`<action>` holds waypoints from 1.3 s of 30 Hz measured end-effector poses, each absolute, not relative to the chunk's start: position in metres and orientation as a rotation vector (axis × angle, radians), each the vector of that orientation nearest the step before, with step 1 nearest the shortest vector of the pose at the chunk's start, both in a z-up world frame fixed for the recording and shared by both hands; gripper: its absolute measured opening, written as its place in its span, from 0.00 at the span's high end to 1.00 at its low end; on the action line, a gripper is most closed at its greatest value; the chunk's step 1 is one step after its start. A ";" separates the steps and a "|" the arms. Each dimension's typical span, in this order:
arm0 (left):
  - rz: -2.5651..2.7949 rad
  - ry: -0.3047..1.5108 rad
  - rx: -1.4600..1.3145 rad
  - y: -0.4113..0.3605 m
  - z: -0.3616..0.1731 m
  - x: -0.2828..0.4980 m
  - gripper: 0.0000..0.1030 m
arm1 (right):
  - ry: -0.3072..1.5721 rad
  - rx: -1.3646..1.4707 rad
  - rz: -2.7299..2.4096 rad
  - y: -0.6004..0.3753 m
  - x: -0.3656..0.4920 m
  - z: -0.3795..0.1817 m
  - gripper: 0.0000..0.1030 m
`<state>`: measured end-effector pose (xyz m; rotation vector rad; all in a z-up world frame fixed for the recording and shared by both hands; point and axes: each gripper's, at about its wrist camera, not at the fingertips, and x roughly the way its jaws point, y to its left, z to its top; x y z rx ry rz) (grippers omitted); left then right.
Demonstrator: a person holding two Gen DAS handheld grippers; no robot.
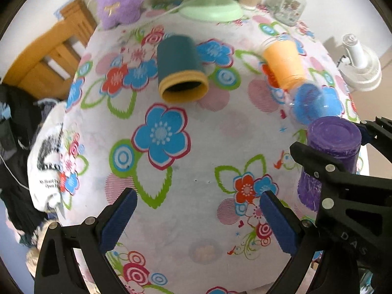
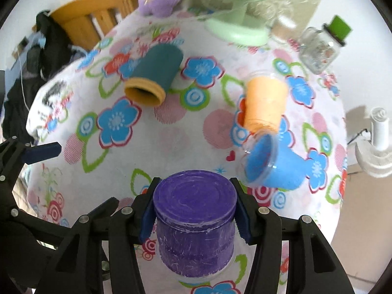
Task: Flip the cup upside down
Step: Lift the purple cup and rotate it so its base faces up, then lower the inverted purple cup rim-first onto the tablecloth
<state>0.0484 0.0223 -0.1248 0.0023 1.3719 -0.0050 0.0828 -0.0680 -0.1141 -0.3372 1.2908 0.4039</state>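
The floral-clothed worktop (image 1: 196, 171) carries a teal cup (image 1: 180, 69), an orange cup (image 1: 284, 61) and a blue cup (image 2: 272, 164), all lying on their sides. The right hand-held gripper (image 2: 194, 210) is clamped on the purple cup (image 2: 194, 223), base up, rim down, near the worktop's front edge. The left hand-held gripper (image 1: 196, 220) is spread wide, holding nothing.

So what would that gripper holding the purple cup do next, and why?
Probably lower it onto the tablecloth and let go. The right gripper is shut on the purple cup, whose flat base already faces up and whose mouth faces down, so the flip looks done. The left gripper is open and holds nothing.
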 end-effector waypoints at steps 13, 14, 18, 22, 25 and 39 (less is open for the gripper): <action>-0.063 1.278 0.053 0.022 -0.068 0.030 0.02 | 1.122 -0.157 0.320 -0.094 0.046 -0.053 0.44; -0.063 1.270 0.058 0.022 -0.064 0.028 0.02 | 1.103 -0.152 0.318 -0.094 0.043 -0.049 0.44; -0.058 1.236 0.074 0.024 -0.051 0.021 0.02 | 1.018 -0.145 0.315 -0.093 0.030 -0.033 0.44; -0.058 1.208 0.091 0.026 -0.043 0.014 0.02 | 0.951 -0.140 0.306 -0.092 0.019 -0.023 0.44; -0.058 1.200 0.097 0.027 -0.042 0.010 0.02 | 0.922 -0.127 0.303 -0.092 0.013 -0.020 0.44; -0.031 1.184 0.080 0.034 -0.087 0.010 0.02 | 0.747 -0.098 0.290 -0.102 0.000 -0.062 0.44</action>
